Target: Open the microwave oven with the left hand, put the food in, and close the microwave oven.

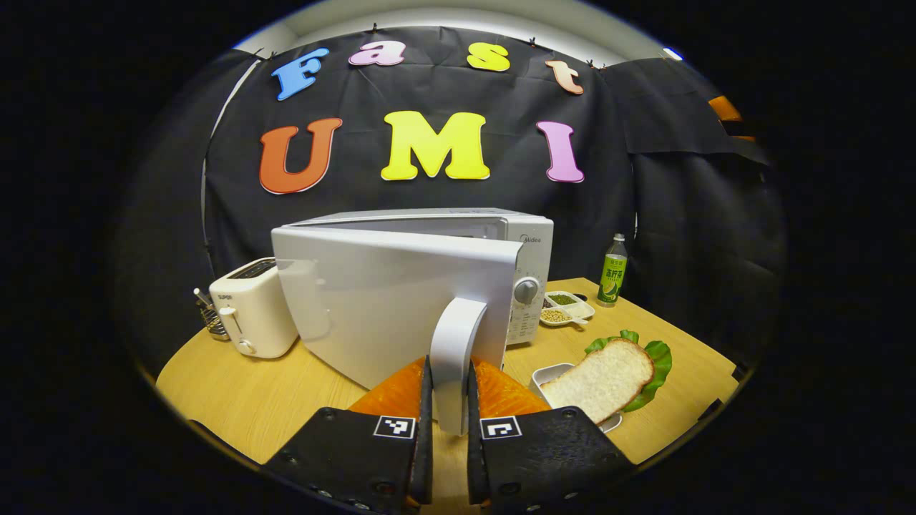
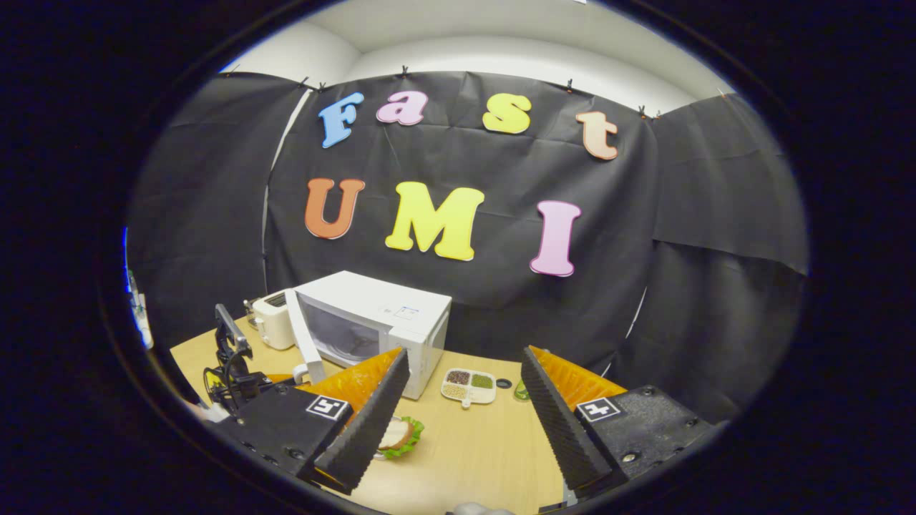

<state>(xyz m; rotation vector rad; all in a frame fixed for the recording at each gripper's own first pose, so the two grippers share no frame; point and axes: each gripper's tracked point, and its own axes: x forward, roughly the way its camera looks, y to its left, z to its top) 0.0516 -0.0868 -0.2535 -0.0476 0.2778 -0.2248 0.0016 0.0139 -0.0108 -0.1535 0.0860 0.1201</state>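
Observation:
The white microwave (image 1: 526, 236) stands mid-table with its door (image 1: 386, 300) swung partly open towards me. My left gripper (image 1: 449, 366) is shut on the door's white handle (image 1: 454, 343), one finger on each side. The food is a slice of bread on lettuce (image 1: 605, 375) in a small white tray (image 1: 551, 373), right of the handle. In the right gripper view, the microwave (image 2: 408, 311) shows its open door (image 2: 304, 343), with the left gripper (image 2: 232, 368) at the handle. My right gripper (image 2: 465, 355) hangs open above the table, the sandwich (image 2: 399, 434) below its left finger.
A white toaster (image 1: 250, 307) and a wire utensil rack (image 1: 211, 318) stand left of the microwave. A divided dish of grains (image 1: 567, 307) and a green bottle (image 1: 613, 273) sit to its right. The wooden table (image 1: 243, 390) ends close in front.

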